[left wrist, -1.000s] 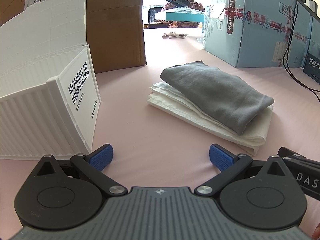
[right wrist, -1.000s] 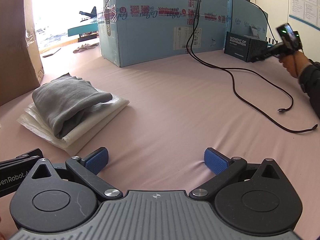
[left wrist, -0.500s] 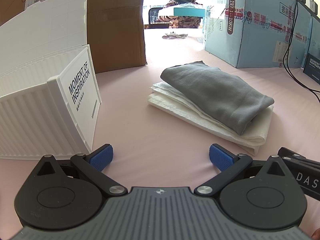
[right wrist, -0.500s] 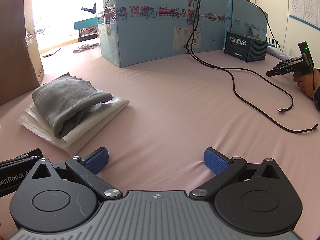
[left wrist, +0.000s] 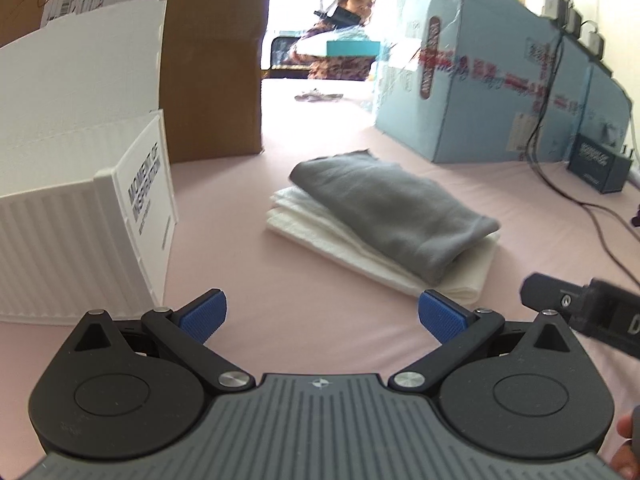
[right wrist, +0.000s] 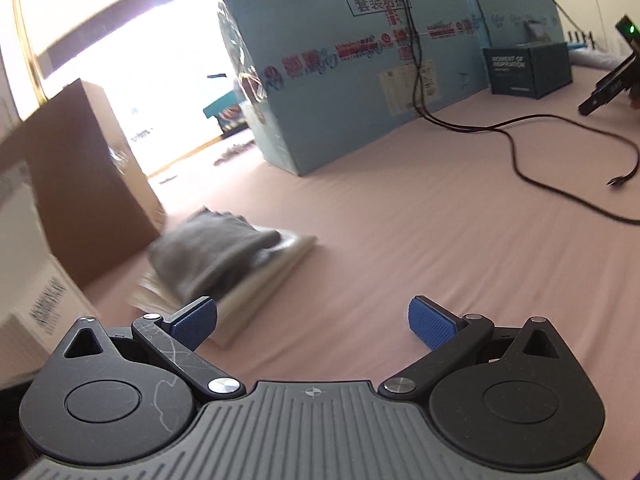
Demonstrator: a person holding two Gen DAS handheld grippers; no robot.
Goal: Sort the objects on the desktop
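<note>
Grey cloth (left wrist: 394, 210) folded atop white towel (left wrist: 360, 254), long axis far-left to near-right; both grippers' fingers wide apart, empty.

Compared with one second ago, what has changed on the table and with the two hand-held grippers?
The right hand-held gripper has swung left toward the folded gray cloth, which now lies just ahead of its left finger; its view is blurred by motion. The left hand-held gripper has turned slightly right. Both stay open and empty. The gray cloth, white towel and white box have not moved.
</note>
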